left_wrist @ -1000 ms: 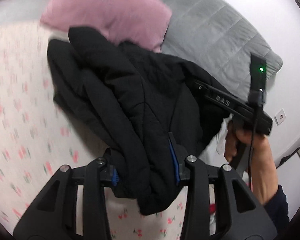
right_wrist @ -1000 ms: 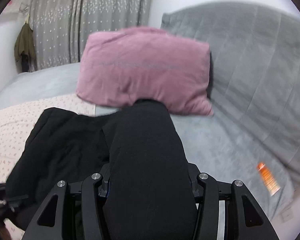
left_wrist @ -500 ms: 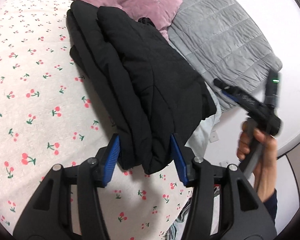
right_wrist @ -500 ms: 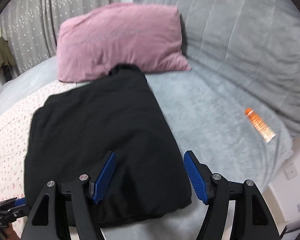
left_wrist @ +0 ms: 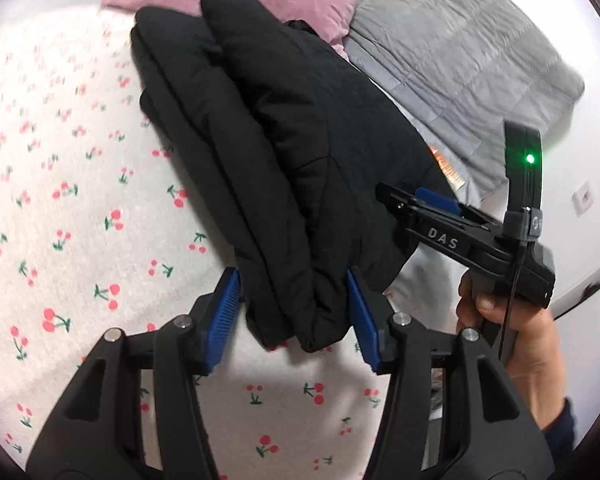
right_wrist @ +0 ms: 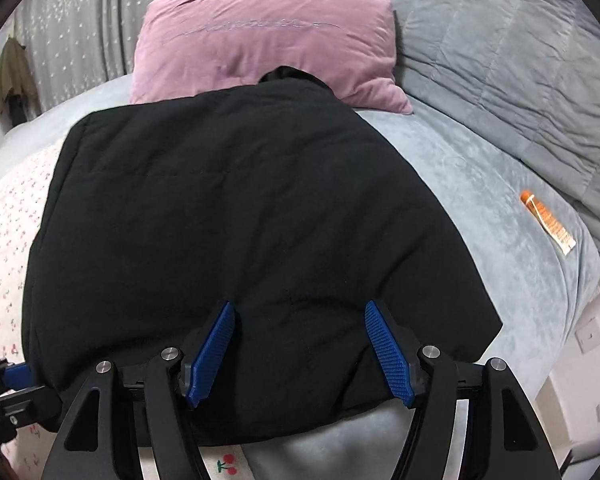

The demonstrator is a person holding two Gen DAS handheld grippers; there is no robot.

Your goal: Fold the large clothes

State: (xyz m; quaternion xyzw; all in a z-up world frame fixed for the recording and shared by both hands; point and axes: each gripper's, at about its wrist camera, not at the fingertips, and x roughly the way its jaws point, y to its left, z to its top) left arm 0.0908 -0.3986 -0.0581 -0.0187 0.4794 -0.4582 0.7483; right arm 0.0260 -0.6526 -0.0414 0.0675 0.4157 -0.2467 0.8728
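Straddling the folded black padded jacket [left_wrist: 284, 152] on the bed, both left tool [left_wrist: 294, 320] and right tool [right_wrist: 298, 354] released, unclenched; could snag padding withdrawing, springing bulky folds apart.

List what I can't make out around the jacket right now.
- Jacket collar end: right wrist view, pressed against the pillow.
- Jacket's underside folds: both views, covered by its top layer.
- Tube label: right wrist view, too small.
- Left hand-held gripper: left wrist view, open around the jacket's corner; pad contact unclear.
- Right hand-held gripper: open; jacket's near edge hidden behind it.
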